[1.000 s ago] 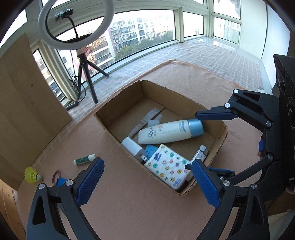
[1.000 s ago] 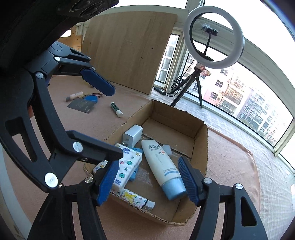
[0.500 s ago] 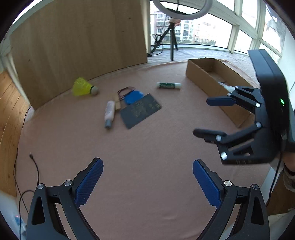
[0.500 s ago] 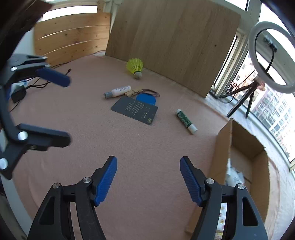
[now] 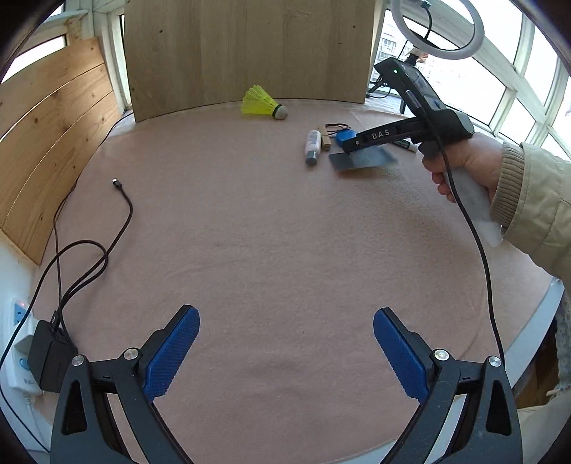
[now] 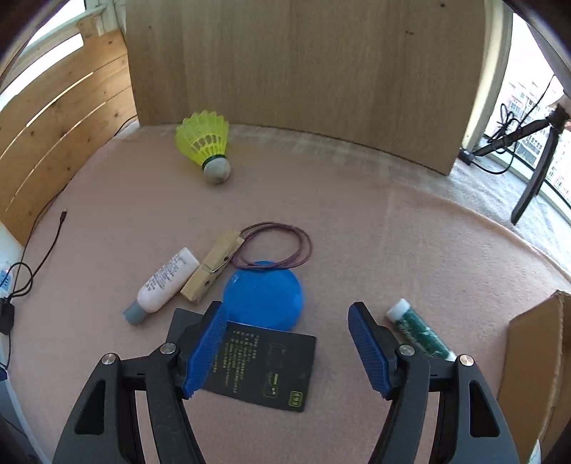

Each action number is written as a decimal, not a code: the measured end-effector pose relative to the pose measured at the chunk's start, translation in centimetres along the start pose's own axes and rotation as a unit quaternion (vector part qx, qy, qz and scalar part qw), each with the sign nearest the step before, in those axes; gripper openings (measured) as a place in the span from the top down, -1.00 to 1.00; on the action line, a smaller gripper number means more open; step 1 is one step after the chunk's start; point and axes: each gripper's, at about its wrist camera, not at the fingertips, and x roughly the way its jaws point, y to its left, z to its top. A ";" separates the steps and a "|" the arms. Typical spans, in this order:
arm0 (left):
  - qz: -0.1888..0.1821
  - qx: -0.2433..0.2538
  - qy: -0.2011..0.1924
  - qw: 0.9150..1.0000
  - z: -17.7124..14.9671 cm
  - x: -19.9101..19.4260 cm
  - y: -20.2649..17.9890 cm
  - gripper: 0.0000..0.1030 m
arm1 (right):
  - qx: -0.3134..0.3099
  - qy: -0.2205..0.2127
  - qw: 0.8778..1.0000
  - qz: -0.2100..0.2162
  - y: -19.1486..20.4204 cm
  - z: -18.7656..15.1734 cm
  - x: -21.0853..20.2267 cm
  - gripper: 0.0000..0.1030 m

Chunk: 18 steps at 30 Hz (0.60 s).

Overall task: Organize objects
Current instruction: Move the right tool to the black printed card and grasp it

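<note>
Right wrist view: right gripper [image 6: 285, 342] open, jaws wide, nothing between the pads, hanging over the dark card [image 6: 264, 367]. Left blue pad overlaps the card's left edge in the picture; contact cannot be told. Blue disc [image 6: 264, 296] lies just beyond the card, touching its far edge. Wooden clothespin [image 6: 212, 266] and white tube [image 6: 166, 280] lie side by side to the left of the disc. Thin loop of cord [image 6: 282, 246] sits behind the disc, one end at the clothespin. Green glue stick [image 6: 419, 330] is just right of the right pad, partly hidden behind that finger. Yellow shuttlecock [image 6: 207, 148] farther back near the wooden board [image 6: 303, 71]. Cardboard box [image 6: 535, 349] corner shows at right edge; tripod [image 6: 535, 160] beyond the cloth.

Left wrist view: left gripper [image 5: 285, 353] open, empty, over bare pink cloth [image 5: 267, 232], well apart from every item. This view alone shows the person's hand [image 5: 464, 164] and beige sleeve [image 5: 535, 200] on the right gripper's handle, the black cable [image 5: 89, 250] on the left with its adapter [image 5: 50, 360] in a white power strip [image 5: 18, 339], and the ring light [image 5: 439, 28]. Here the card is blurred and the glue stick almost hidden behind the right gripper. Box not seen from this side.
</note>
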 end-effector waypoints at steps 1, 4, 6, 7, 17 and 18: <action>0.001 -0.001 0.001 1.000 0.0 0.1 0.1 -0.94 | -0.006 0.001 1.000 -0.004 0.6 -0.4 0.2 -0.30; -0.002 0.002 0.002 1.000 0.1 0.1 0.1 -0.94 | -0.026 0.001 1.000 0.001 2.2 -1.3 -0.3 -0.29; -0.005 0.009 0.002 1.000 0.4 0.3 -0.2 -0.94 | -0.037 0.006 0.999 0.009 3.1 -2.1 -0.7 -0.29; -0.007 0.012 0.002 1.000 0.6 0.5 -0.2 -0.94 | -0.045 0.008 0.999 0.014 3.6 -2.8 -1.0 -0.29; -0.008 0.007 0.011 1.000 1.3 2.0 0.2 -0.94 | -0.172 0.023 0.983 0.056 9.1 -9.7 -4.3 -0.30; -0.006 0.006 0.012 1.000 1.3 2.0 0.3 -0.94 | -0.167 0.025 0.984 0.057 8.8 -9.6 -4.3 -0.30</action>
